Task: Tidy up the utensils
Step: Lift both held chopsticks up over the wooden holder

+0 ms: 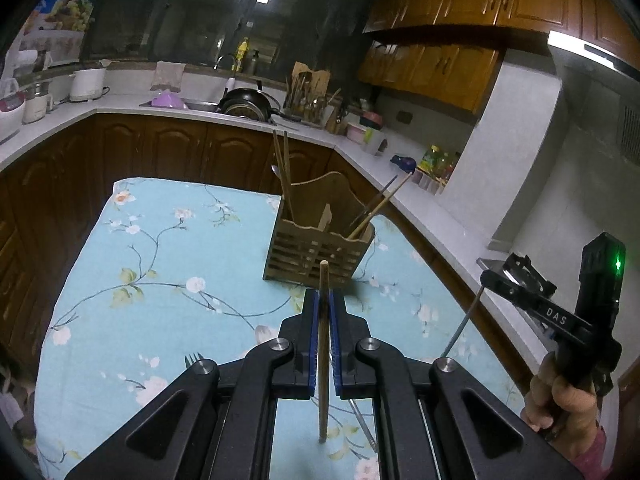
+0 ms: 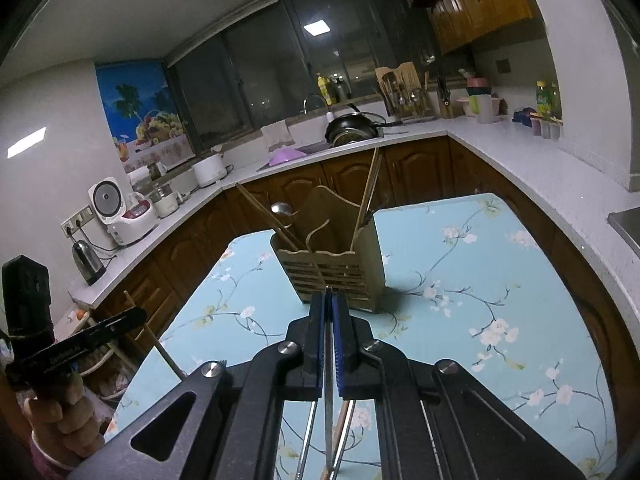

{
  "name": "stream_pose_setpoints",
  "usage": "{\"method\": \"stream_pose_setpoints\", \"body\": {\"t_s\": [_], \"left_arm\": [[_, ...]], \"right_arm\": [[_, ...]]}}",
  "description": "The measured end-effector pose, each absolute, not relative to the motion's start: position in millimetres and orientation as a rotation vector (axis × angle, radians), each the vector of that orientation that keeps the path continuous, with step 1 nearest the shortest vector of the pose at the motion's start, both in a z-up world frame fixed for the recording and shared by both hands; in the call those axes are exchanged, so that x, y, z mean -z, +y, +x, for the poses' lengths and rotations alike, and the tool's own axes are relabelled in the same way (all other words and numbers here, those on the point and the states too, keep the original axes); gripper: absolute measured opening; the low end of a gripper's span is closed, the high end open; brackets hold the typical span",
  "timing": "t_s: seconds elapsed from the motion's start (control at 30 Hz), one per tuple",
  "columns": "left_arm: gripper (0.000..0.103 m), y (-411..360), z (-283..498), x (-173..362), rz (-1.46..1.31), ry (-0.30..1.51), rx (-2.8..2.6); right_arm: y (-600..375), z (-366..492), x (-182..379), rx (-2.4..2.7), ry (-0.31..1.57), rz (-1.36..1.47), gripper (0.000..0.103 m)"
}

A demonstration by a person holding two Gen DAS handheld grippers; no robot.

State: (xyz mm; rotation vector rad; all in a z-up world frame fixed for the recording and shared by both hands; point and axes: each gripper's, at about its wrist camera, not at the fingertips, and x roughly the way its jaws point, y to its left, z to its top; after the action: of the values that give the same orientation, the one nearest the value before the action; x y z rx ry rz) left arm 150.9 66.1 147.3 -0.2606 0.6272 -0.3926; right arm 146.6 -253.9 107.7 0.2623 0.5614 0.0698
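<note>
On the flowered cloth (image 1: 160,248): we see a fork (image 1: 193,359) peeking out by the left gripper's frame, visible only in the left wrist view.
Left gripper (image 1: 324,312): we hold it clamped tight on a wooden chopstick (image 1: 323,344) that stands upright between the blue pads.
Holder: the slatted wooden caddy (image 1: 320,252) stands on the cloth just ahead of both grippers, with chopsticks (image 1: 282,172) leaning in its compartments.
Right gripper (image 2: 329,316): we keep it pinched on a thin metal utensil (image 2: 329,412); its type we cannot tell.
Right wrist view only: more loose utensils (image 2: 308,432) lie on the cloth beneath the gripper.
</note>
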Motion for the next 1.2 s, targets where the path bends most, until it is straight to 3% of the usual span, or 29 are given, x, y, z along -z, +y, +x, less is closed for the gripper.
{"method": "stream_pose_setpoints", "body": {"t_s": [0.73, 1.2], "left_arm": [[0.003, 67, 190, -160, -0.26, 0.541, 0.365], [0.003, 68, 256, -185, -0.324, 0.381, 0.311]], "right_arm": [[-263, 168, -138, -0.054, 0.491, 0.26, 0.004], [-281, 226, -187, -0.009, 0.355, 0.294, 0.004]]}}
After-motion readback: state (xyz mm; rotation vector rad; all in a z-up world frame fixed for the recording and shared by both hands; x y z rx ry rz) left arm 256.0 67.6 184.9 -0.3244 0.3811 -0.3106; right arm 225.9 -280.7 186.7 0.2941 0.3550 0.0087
